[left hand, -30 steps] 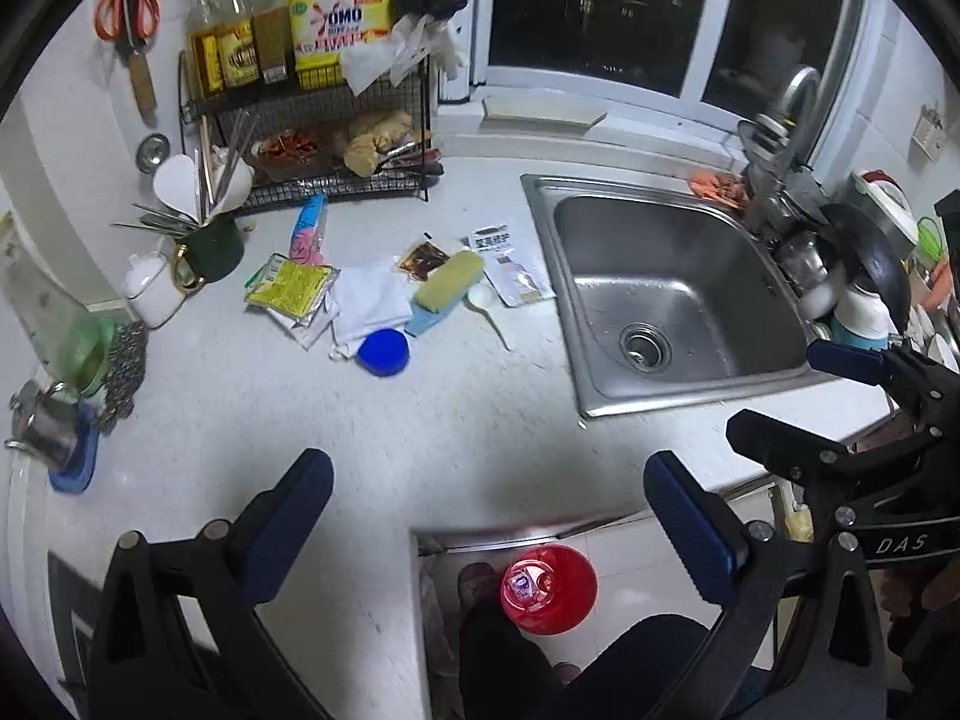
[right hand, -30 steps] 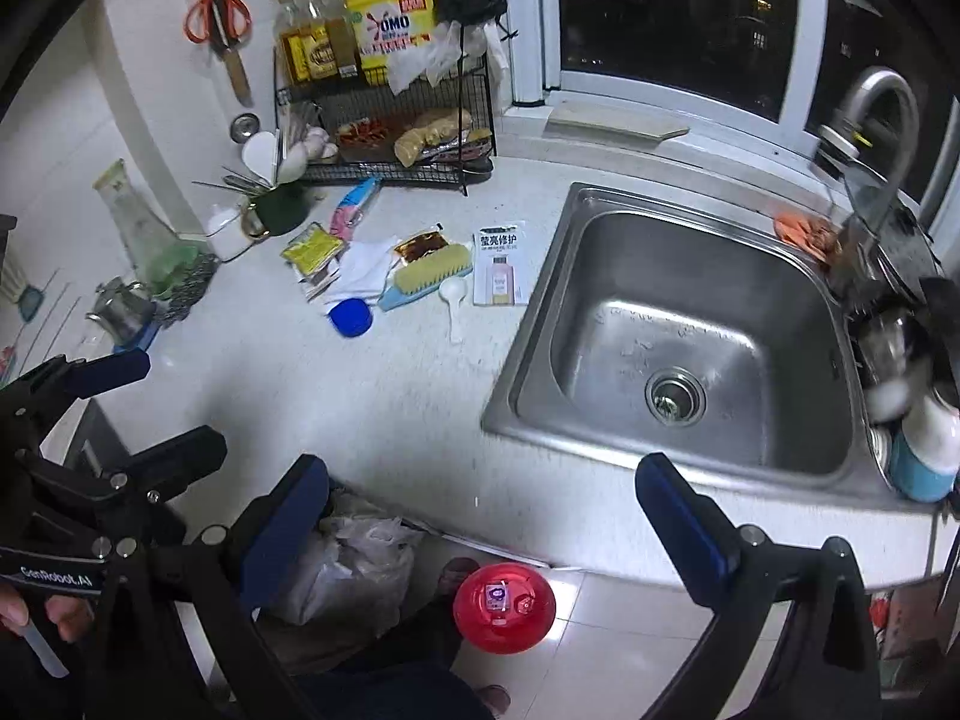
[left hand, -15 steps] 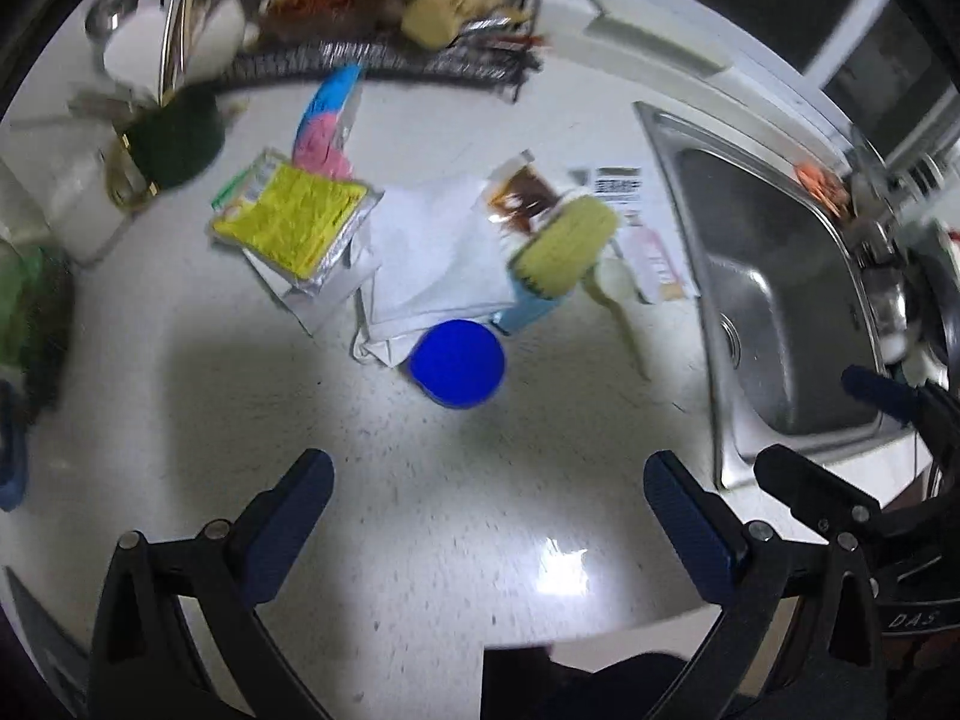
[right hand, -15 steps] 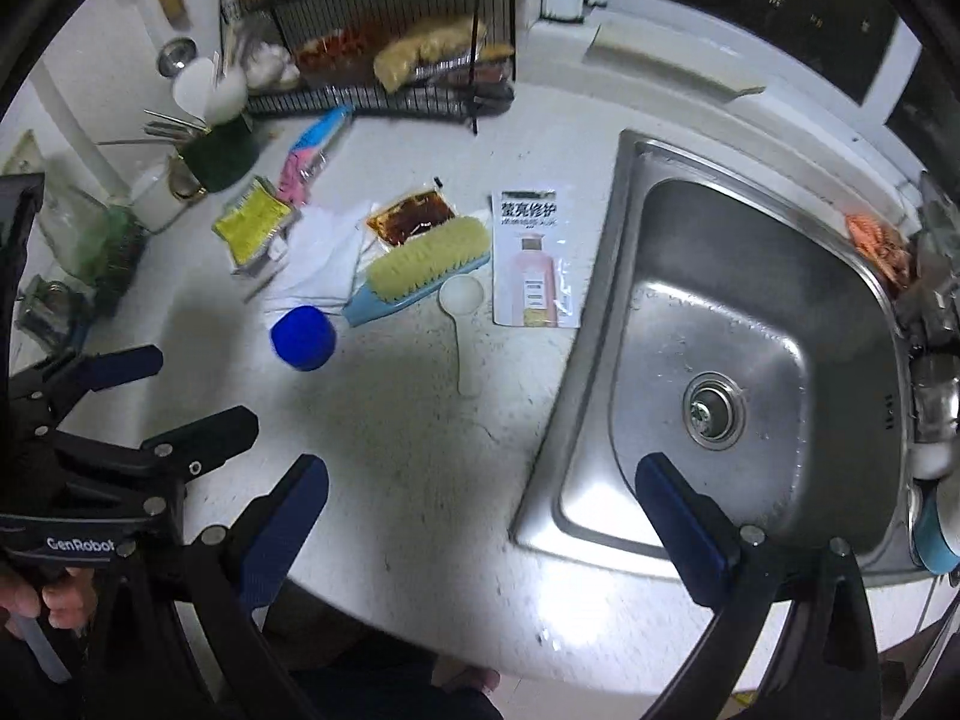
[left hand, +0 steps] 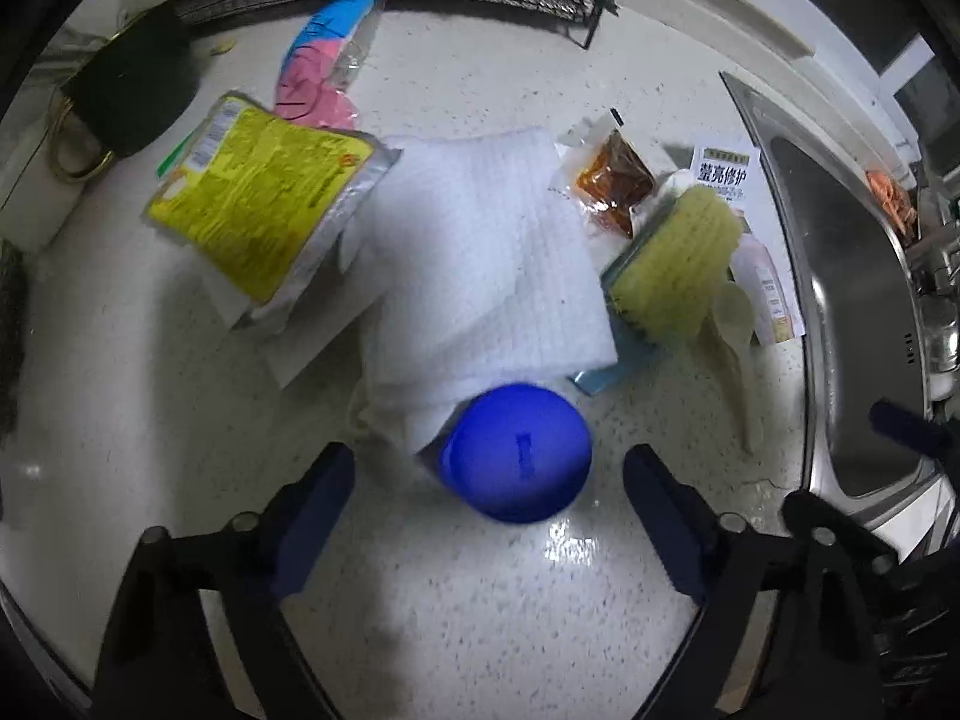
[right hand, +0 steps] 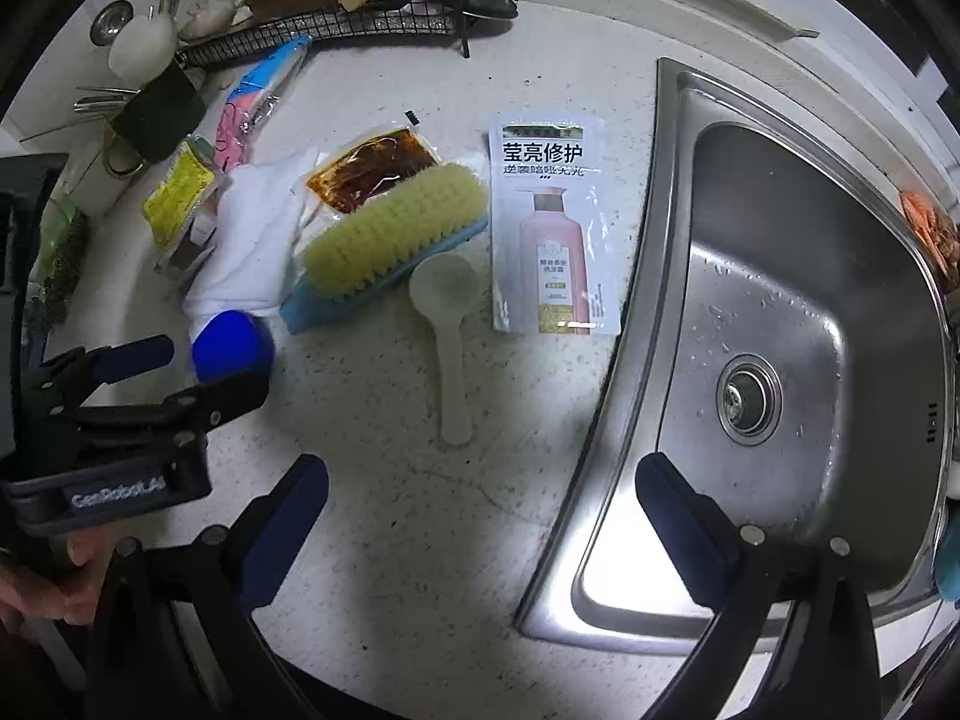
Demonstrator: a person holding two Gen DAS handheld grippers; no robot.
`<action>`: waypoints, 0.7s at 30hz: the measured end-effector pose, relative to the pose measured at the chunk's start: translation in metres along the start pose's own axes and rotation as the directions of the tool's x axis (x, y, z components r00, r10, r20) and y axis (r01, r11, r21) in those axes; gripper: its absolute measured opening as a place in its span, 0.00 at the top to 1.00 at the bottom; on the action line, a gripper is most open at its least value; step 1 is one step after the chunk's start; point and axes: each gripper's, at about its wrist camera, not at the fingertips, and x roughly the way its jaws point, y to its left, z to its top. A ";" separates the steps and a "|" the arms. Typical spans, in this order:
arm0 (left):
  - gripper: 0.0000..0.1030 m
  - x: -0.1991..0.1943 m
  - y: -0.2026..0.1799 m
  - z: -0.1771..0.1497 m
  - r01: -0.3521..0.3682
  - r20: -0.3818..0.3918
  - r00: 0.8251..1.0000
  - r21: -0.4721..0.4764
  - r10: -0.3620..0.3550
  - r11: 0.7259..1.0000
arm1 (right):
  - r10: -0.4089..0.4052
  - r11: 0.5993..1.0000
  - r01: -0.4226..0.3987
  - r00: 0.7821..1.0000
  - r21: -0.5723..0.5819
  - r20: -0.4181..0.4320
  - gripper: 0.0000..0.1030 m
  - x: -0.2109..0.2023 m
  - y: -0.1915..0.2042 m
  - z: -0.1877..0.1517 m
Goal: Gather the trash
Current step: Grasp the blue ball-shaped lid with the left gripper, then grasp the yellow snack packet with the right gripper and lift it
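A blue round cap (left hand: 516, 459) lies on the white counter against a folded white paper towel (left hand: 474, 264). My left gripper (left hand: 486, 516) is open, its fingers on either side of the cap, just short of it. Beyond lie a yellow packet (left hand: 258, 204), a pink-blue wrapper (left hand: 324, 60), a brown sauce sachet (left hand: 615, 180) and a white shampoo sachet (right hand: 549, 222). My right gripper (right hand: 480, 516) is open and empty above bare counter near the sink edge. The left gripper (right hand: 138, 372) shows in the right wrist view beside the cap (right hand: 231, 345).
A yellow-bristled scrub brush (right hand: 384, 240) and a pale plastic spoon (right hand: 447, 324) lie between the trash items. The steel sink (right hand: 780, 312) is at the right. A wire rack (right hand: 360, 6) and a dark green mug (left hand: 135, 84) stand at the back.
Both grippers have moved forward and down toward the counter. The left one has closed in on the blue cap, which now sits between its fingers.
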 end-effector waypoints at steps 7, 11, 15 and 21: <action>0.55 -0.006 -0.004 0.000 -0.045 0.015 0.999 0.000 0.045 0.999 | -0.018 1.000 0.017 0.999 0.022 0.028 0.00 -0.007 -0.012 0.012; 0.55 -0.012 0.002 -0.010 -0.036 0.014 0.999 -0.024 0.036 0.999 | -0.007 1.000 0.007 1.000 0.021 0.027 0.00 -0.008 -0.010 0.011; 0.55 -0.034 0.020 -0.027 0.027 0.052 0.998 -0.069 -0.023 0.997 | 0.024 1.000 -0.024 0.999 -0.020 0.024 0.00 -0.008 0.002 0.012; 0.55 -0.075 0.065 -0.042 -0.033 0.117 0.992 -0.152 0.051 0.988 | 0.071 0.989 -0.064 0.996 -0.136 0.053 0.00 -0.015 0.042 0.031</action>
